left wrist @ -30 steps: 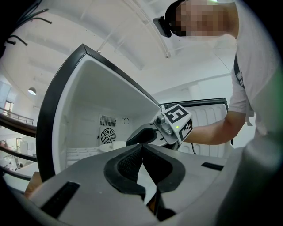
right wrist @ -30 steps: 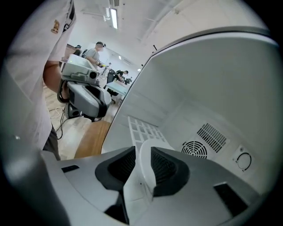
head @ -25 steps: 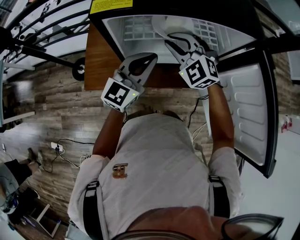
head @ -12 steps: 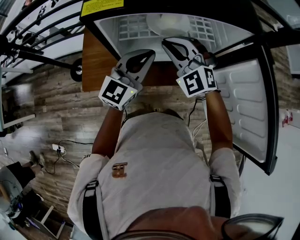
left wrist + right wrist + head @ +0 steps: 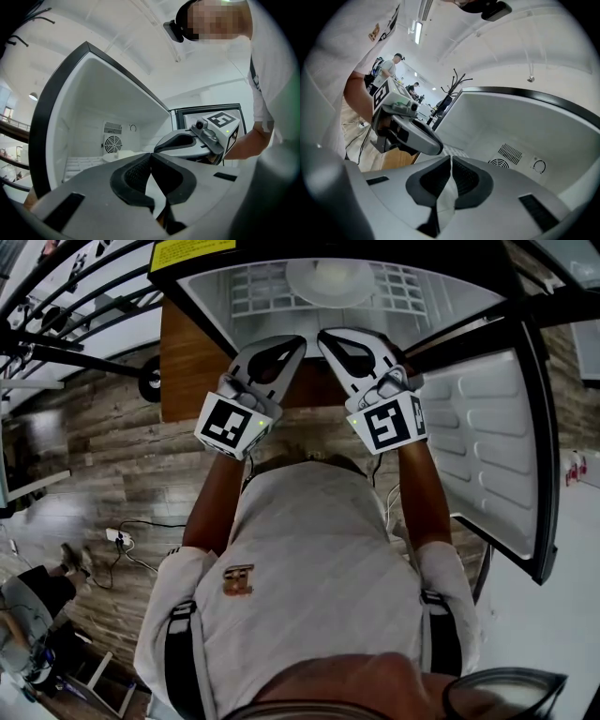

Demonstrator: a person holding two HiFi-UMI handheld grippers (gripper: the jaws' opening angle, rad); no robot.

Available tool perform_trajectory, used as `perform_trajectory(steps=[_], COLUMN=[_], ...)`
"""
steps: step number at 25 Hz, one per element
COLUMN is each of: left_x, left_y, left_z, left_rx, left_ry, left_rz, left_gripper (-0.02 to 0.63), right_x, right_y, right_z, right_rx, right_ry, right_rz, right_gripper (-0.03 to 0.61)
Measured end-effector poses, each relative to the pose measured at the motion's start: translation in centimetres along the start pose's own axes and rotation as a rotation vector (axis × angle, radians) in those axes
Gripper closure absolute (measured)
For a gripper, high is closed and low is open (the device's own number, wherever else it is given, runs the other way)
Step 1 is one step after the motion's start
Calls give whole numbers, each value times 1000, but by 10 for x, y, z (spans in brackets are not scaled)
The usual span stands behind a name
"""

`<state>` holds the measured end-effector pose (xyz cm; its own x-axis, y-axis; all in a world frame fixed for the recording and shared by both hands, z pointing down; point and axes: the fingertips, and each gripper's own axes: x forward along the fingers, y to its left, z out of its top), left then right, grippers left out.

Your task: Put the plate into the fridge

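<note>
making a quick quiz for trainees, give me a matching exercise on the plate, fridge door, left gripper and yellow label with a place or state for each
Column one:
1 plate
2 fridge door
3 left gripper
4 yellow label

Column two:
a jaws together, nothing between them
b on the black top edge of the fridge
c on the wire shelf inside
d swung open, at the person's right

Pairs: 1-c, 2-d, 3-a, 4-b
</note>
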<state>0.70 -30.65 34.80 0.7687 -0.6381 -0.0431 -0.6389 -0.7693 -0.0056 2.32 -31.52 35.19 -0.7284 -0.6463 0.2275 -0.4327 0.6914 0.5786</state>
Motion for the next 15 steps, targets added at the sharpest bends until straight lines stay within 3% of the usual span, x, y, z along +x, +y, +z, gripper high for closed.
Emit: perform_trajectory(steps=[8,12,15], left_x=[-7,-10,-11], left_y=[-6,-10,-14], left_z=[4,7,7], left_rx=[7,13,16], left_ry=[-16,-36,-40], left_rz=[13,10,7], left_gripper=[595,595,595], right_x=[-16,-21,-25], right_y=[4,6,10], right_z=[7,21,21], right_rx=[168,363,466], right_ry=[-75,-227,-261], right_rz=[-27,-62,-64], right_gripper=[545,546,546])
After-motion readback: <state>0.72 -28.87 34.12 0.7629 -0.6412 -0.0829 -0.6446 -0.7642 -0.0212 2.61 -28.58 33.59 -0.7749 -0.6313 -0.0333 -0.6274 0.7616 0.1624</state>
